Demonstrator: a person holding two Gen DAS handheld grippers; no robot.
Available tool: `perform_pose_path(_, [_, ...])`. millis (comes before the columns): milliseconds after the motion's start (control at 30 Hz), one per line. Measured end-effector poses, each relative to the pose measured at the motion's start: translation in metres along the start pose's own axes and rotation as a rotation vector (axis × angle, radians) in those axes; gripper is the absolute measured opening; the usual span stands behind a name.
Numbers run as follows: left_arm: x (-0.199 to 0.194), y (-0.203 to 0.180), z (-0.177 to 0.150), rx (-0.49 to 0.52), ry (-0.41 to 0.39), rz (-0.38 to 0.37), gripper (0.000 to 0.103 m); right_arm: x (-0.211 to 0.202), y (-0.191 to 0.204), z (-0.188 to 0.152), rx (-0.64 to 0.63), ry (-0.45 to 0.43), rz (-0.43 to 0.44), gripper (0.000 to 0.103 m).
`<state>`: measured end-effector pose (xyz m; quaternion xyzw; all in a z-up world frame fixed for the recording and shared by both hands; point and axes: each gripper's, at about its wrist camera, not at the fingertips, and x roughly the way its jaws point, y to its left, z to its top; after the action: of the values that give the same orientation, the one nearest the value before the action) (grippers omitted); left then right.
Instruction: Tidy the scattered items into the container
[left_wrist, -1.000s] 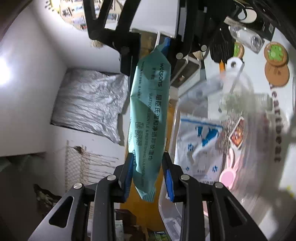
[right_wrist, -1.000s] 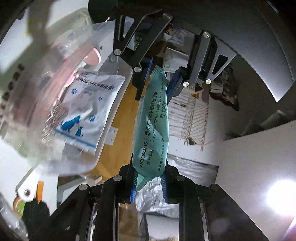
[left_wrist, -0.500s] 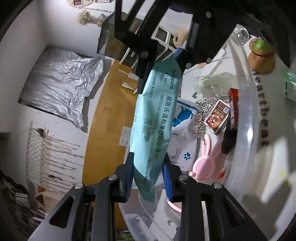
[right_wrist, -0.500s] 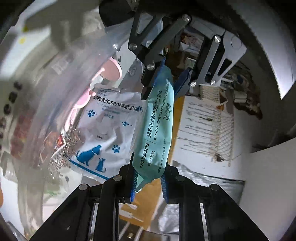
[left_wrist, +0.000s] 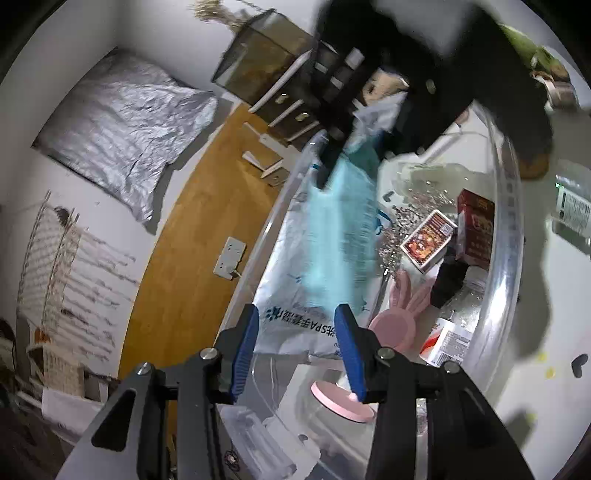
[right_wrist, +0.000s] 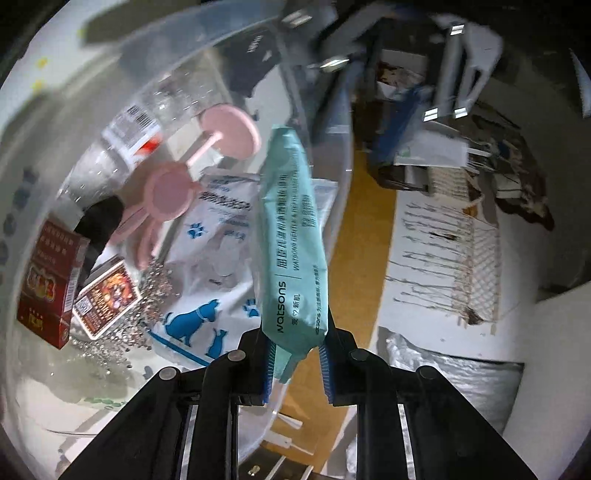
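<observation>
A teal Watsons wipes pack (right_wrist: 291, 243) hangs over the clear plastic container (right_wrist: 207, 48). My right gripper (right_wrist: 297, 363) is shut on the pack's near end. In the left wrist view the pack (left_wrist: 340, 229) is blurred and its near end is free. My left gripper (left_wrist: 295, 338) is open, its blue pads apart and empty, just below the pack. The container (left_wrist: 506, 206) holds a white cat-print pouch (right_wrist: 207, 258), a pink rabbit-shaped mirror (right_wrist: 166, 192), a red box (right_wrist: 48, 273), a card pack (right_wrist: 107, 299) and a silvery bead chain (right_wrist: 147, 295).
The container stands on a white table (left_wrist: 554, 387) with a bottle (left_wrist: 572, 206) beside it. Past the container's edge lie a wooden floor (left_wrist: 192, 236), a silver foil cushion (left_wrist: 122, 125) and a fringed rug (right_wrist: 443, 243).
My left gripper has opened and let go of the pack's end. The pack has moved down over the container, held only by my right gripper. Both views swung toward the container.
</observation>
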<state>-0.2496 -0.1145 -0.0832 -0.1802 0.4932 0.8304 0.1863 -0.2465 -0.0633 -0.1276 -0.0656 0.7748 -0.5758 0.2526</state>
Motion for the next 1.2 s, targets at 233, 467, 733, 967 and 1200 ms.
perform_pose_path(233, [-0.017, 0.03, -0.01, -0.246, -0.018, 0.024, 0.044, 0.021, -0.003, 0.021, 0.032, -0.084, 0.131, 0.008])
perform_pose_path(467, [-0.026, 0.028, -0.022, -0.341, -0.008, 0.025, 0.044, 0.034, -0.01, 0.03, 0.063, -0.066, 0.308, 0.002])
perform_pose_path(733, [-0.018, 0.025, -0.027, -0.416, 0.006, -0.001, 0.044, 0.021, -0.023, -0.009, 0.276, 0.058, 0.345, 0.002])
perform_pose_path(967, [-0.015, 0.038, -0.024, -0.592, 0.009, -0.039, 0.057, 0.001, -0.07, -0.044, 0.753, 0.188, 0.347, 0.002])
perform_pose_path(1200, [-0.022, 0.042, -0.014, -0.79, 0.018, -0.048, 0.096, -0.034, -0.092, -0.08, 1.318, 0.255, 0.331, 0.003])
